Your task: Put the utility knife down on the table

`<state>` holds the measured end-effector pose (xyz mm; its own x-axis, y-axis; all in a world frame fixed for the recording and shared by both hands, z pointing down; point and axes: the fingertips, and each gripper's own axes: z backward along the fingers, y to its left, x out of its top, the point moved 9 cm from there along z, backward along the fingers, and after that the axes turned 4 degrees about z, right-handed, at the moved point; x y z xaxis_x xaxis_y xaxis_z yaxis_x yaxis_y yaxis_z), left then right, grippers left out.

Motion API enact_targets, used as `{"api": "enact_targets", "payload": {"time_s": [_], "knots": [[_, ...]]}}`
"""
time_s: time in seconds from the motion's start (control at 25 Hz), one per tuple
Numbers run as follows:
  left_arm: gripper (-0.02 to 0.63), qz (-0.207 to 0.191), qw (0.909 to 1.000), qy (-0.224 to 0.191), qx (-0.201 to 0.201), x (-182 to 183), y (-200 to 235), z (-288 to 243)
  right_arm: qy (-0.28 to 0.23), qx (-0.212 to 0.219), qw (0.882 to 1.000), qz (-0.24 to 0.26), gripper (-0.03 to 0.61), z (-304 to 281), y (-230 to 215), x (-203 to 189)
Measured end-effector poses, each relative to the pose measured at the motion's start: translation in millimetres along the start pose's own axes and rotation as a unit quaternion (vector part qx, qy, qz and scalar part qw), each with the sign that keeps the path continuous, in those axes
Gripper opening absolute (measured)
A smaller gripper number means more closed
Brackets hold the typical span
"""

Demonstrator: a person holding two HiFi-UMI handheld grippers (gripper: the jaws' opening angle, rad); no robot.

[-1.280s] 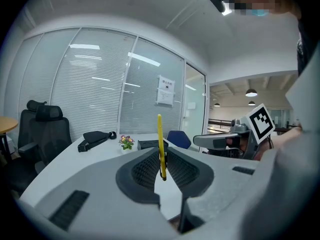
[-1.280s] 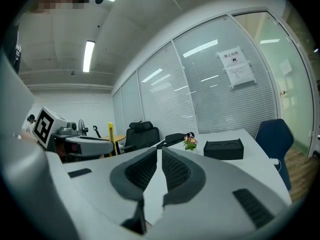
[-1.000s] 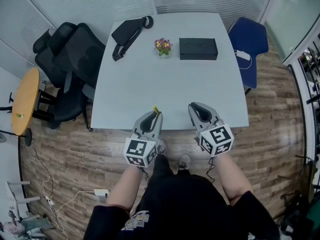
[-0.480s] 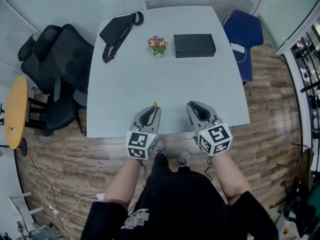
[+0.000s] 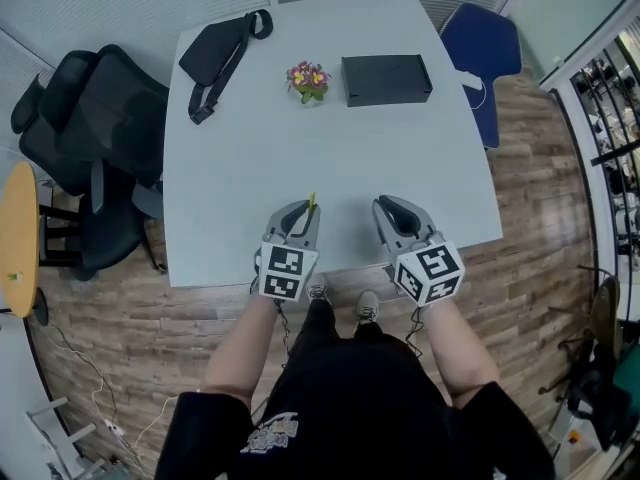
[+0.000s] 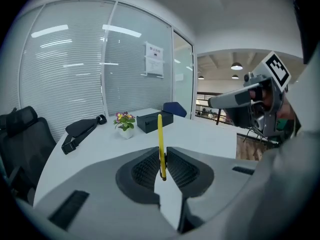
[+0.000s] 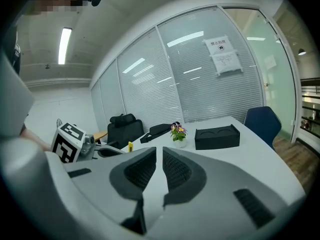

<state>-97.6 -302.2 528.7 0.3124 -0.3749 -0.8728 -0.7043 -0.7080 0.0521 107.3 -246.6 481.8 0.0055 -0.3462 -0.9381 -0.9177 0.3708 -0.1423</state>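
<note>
Knife: yellow knife (image 6: 160,134) is sitting pinched between the L gripper's (image 5: 304,211) pads, thin edge toward the cam, its front end poking out past the jaw tips.
L grip: clenching on the knife, holding only its rear end, from the L gripper view.
R grip: R gripper (image 7: 158,159) is carrying nothing, jaws drawn nearly together w/ a thin slit between.
Where: knife is hanging over the near strip of the table (image 5: 330,153), not lying on it yet; can't tell how high.
Risk 1: letting go from up here, I'd say it's dropping nose-first, bouncing or skidding, maybe off the near edge onto the floor.
Risk 2: short grip at the rear, so it's likely pivoting in the pads if the tip is touching down first.
Risk 3: blade state not readable; if it's out, the tip is scoring the tabletop.
Clear zone: plant (image 5: 307,78), box (image 5: 386,79) and bag (image 5: 215,52) are sitting well apart at the far end, no clash likely.
Pose: both forearms are reaching fwd, grippers side by side, near each other, pointing away from the body; L one is aiming roughly level across the table.
</note>
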Motion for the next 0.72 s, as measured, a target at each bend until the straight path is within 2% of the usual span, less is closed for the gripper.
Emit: {"api": "enact_targets", "payload": {"time_s": [0.36,0.72], "knots": [[0.048,-0.051,0.9953,0.081,-0.017,-30,27,-40,0.019,-0.025,0.999,-0.018,0.046,-22,2,-12],[0.049,-0.04,0.9839,0.163,-0.061,-62,46,-82,0.036,-0.049,0.997,-0.039,0.046,-35,-2,-24]]}}
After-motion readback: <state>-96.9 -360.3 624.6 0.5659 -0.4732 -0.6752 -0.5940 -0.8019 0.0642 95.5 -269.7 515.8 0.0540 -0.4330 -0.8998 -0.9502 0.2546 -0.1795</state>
